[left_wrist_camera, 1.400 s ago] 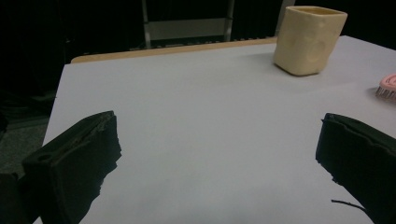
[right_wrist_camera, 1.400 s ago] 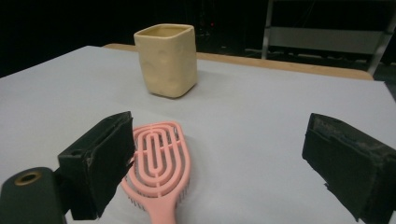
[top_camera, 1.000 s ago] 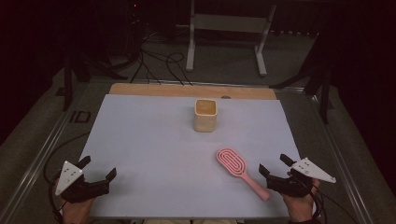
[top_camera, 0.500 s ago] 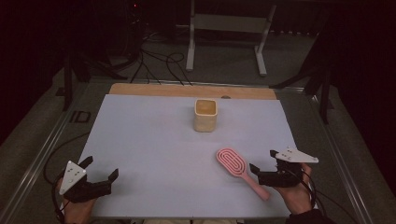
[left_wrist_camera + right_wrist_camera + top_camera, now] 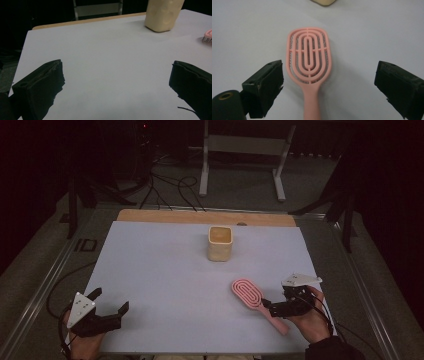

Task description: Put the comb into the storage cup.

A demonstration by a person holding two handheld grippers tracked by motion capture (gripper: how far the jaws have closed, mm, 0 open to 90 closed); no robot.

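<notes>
The pink brush [image 5: 251, 298] lies flat on the white surface [image 5: 160, 270] at about 4 o'clock from the middle in the high view, its oval head toward 11 o'clock and its handle running back toward 5 o'clock. The right tool [image 5: 280, 307] sits over that handle, held in a hand [image 5: 307, 317] at the near right corner. In the right gripper view the brush [image 5: 309, 67] lies centred between the two black jaws, head toward 12 o'clock and handle toward 6 o'clock; the jaws stand wide apart, one on each side, and neither touches it (released, nothing held). The open ribs of the head, nested ovals with a cross bar, face up.

The left tool [image 5: 107, 309] rests at the near left corner, around 8 o'clock, well apart from the brush. Its jaws are spread too, with bare surface between them in the left gripper view [image 5: 117, 82]; it grips nothing.

A cream cup [image 5: 220, 242] stands upright at about 12 o'clock, near the far edge of the white sheet, well apart from both tools. In the left gripper view the cup [image 5: 162, 15] is at 1 o'clock, and an edge of the brush [image 5: 208, 36] shows at 3 o'clock
</notes>
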